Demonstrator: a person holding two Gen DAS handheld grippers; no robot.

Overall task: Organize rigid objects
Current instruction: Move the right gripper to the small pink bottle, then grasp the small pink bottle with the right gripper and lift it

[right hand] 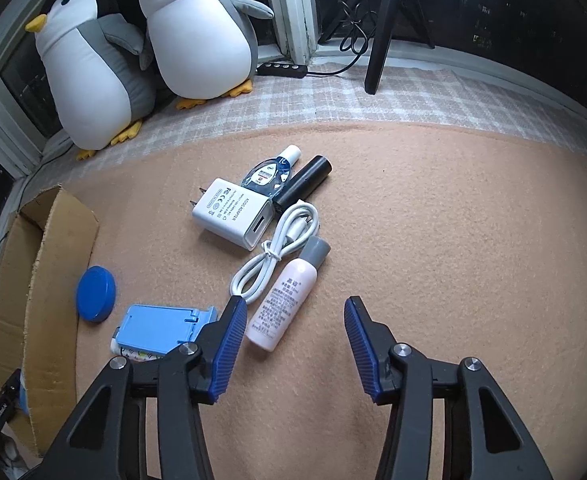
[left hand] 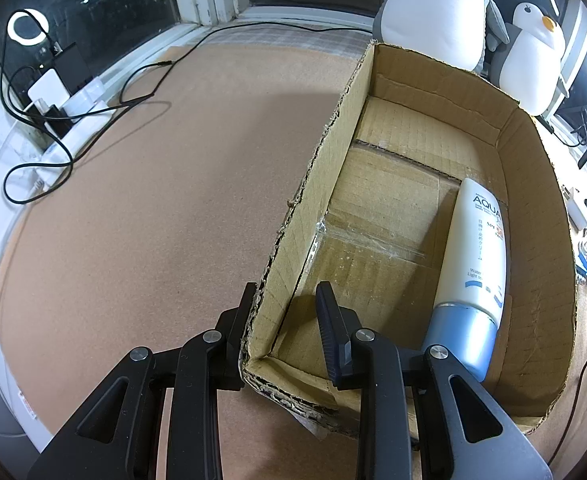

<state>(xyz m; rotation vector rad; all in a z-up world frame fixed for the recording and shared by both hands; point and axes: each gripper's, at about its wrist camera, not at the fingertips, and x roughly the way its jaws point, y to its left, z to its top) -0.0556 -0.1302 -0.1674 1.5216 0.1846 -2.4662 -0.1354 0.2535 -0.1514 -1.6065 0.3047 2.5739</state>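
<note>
In the left wrist view, an open cardboard box [left hand: 325, 168] holds a white sunscreen tube [left hand: 473, 256] with a blue-grey cap. My left gripper [left hand: 285, 300] is open and straddles the box's near left wall, one finger outside, one inside. In the right wrist view, my right gripper [right hand: 295, 312] is open and empty just above the mat, with a pink bottle [right hand: 283, 304] beside its left finger. Nearby lie a white USB cable [right hand: 277, 252], a white adapter [right hand: 233, 212], a black cylinder [right hand: 303, 184], a small blue bottle [right hand: 271, 170], a blue round lid [right hand: 95, 294] and a light-blue holder [right hand: 161, 328].
Two plush penguins [right hand: 145, 48] stand at the back by the window. A black tripod [right hand: 381, 32] and power strip [right hand: 281, 70] sit on the sill. The box's wall [right hand: 53, 280] is at the left. Black cables [left hand: 53, 152] and chargers [left hand: 49, 88] lie far left.
</note>
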